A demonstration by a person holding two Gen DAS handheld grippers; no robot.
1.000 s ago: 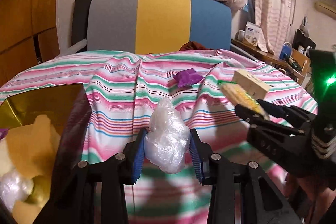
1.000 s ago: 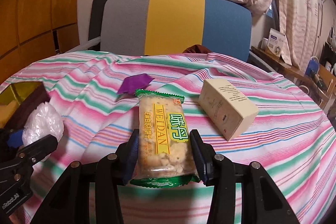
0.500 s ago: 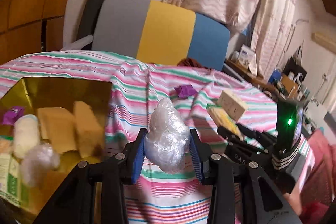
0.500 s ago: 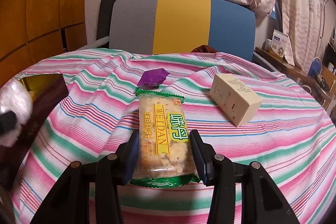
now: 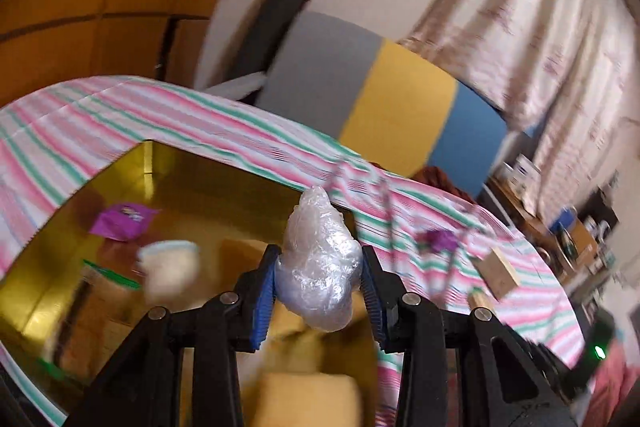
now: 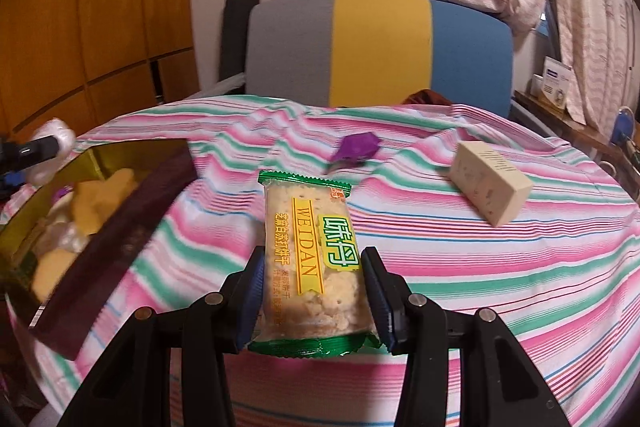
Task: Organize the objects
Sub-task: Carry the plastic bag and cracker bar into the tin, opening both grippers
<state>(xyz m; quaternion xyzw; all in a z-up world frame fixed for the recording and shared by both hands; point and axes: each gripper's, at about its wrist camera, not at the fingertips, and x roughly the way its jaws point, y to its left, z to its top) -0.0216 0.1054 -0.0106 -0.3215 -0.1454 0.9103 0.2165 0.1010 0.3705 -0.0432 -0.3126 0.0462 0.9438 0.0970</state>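
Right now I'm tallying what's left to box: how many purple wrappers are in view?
2: one purple wrapper lies inside the gold box; another purple wrapper lies loose on the striped cloth. More may be hidden.

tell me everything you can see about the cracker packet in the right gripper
The clear plastic cracker packet with green crimped ends shows pale square crackers through the film, under a yellow band reading WEIDAN. It looks sealed and undamaged. It points lengthwise away from the camera, clamped at its near end between the right gripper's blue pads, above the striped tablecloth.
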